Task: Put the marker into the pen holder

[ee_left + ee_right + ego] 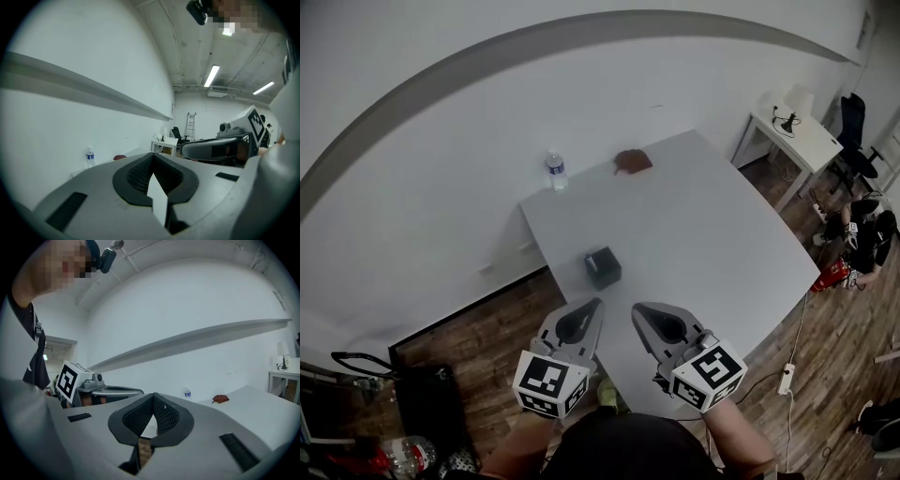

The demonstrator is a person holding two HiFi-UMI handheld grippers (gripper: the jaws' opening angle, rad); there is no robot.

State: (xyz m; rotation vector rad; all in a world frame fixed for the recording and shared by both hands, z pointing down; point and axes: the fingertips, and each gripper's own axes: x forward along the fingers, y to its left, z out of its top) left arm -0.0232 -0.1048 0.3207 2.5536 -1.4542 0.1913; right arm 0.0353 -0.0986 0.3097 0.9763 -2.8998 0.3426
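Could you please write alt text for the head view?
The left gripper and right gripper are held side by side, shut and empty, at the near end of a white table, just short of a black pen holder. A water bottle and a brown object sit near the wall.

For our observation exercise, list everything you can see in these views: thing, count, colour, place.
white rectangular table: one, white, centre, against the wall
black square pen holder: one, black, near end of table
clear plastic water bottle: one, clear, far left corner of table
reddish-brown crumpled object: one, far edge of table, right of bottle
small white side table: one, white, far right
black desk lamp: one, on side table
black office chair: one, beyond side table
left gripper: one, grey, shut, empty
right gripper: one, grey, shut, empty
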